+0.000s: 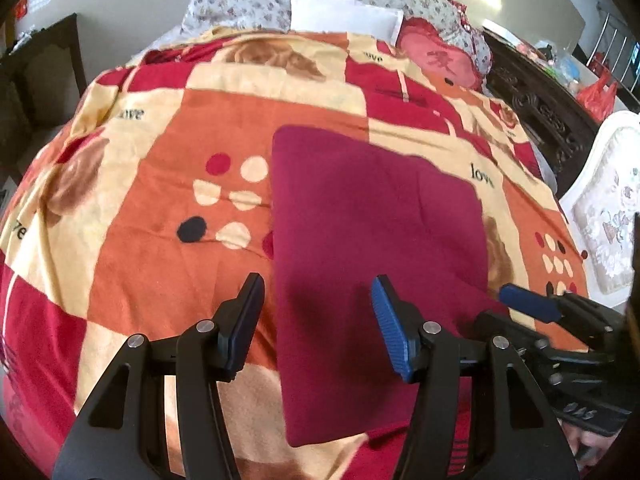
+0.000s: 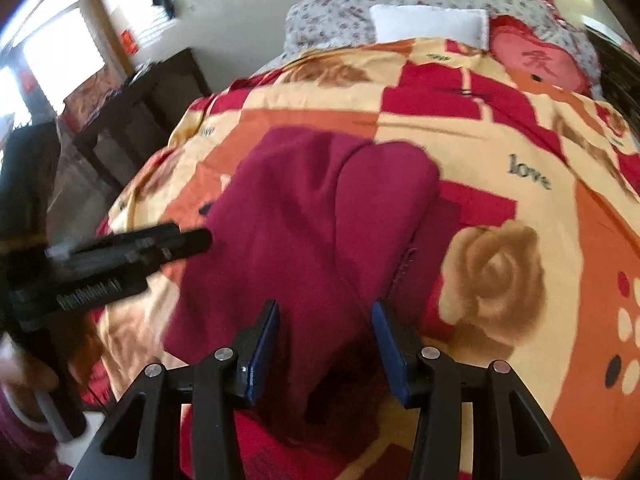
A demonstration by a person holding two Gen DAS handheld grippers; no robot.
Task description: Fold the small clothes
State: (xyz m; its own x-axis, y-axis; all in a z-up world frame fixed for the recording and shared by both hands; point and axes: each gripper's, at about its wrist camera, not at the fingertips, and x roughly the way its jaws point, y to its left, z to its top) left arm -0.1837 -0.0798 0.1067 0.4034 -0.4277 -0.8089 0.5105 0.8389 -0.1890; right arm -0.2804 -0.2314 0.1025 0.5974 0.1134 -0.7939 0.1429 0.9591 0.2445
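While both grippers hang apart-jawed over it, a maroon garment (image 1: 372,264) lies folded flat on a patterned bedspread (image 1: 152,208).

Left gripper (image 1: 316,320): jaws moderately parted, nothing between the pads, clear of the cloth; seen blurred in the right wrist view, its tips indistinct. Right gripper (image 2: 326,336): jaws moderately parted, empty, above the garment's near end; only partly in the left wrist view, cut off at the frame edge. Garment's near edge hidden behind the fingers. Beyond: white pillow (image 1: 344,14), red cushion (image 1: 436,58), floral quilt (image 1: 240,4), dark carved furniture (image 1: 536,92).
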